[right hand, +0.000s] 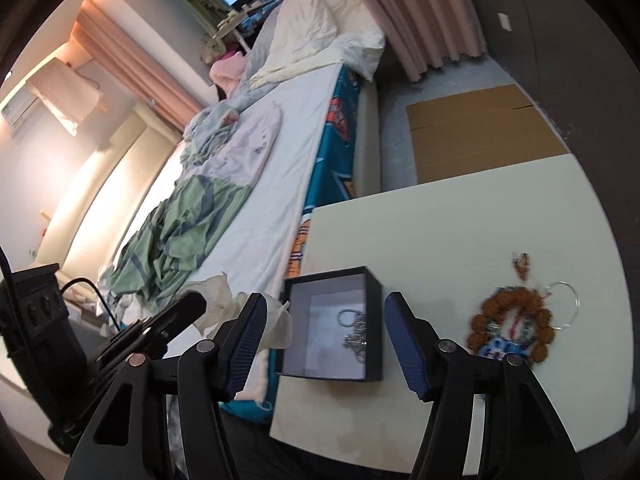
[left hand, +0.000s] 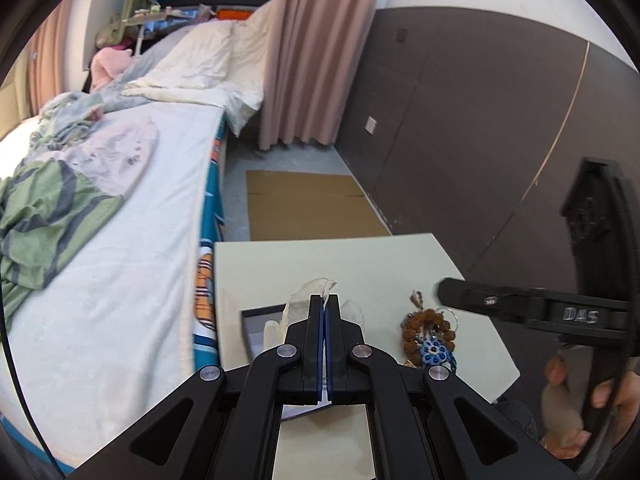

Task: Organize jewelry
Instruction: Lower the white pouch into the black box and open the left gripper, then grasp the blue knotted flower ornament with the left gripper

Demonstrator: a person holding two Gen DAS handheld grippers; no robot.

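Observation:
My left gripper (left hand: 325, 304) is shut on a crumpled clear plastic bag (left hand: 308, 292) and holds it over the near left of the small white table (left hand: 360, 264). The bag also shows in the right wrist view (right hand: 224, 304). An open black box (right hand: 332, 328) stands at the table's left edge with a silver chain (right hand: 354, 334) inside. It is partly hidden behind the left gripper in the left wrist view (left hand: 256, 328). A brown bead bracelet with blue beadwork (right hand: 512, 332) and a thin ring (right hand: 564, 304) lie to its right. My right gripper (right hand: 324, 340) is open above the box.
A bed (left hand: 120, 208) with rumpled clothes runs along the table's left side. Flat cardboard (left hand: 308, 204) lies on the floor beyond the table. A dark wall panel (left hand: 460, 128) stands to the right. A pink curtain (left hand: 308, 52) hangs at the back.

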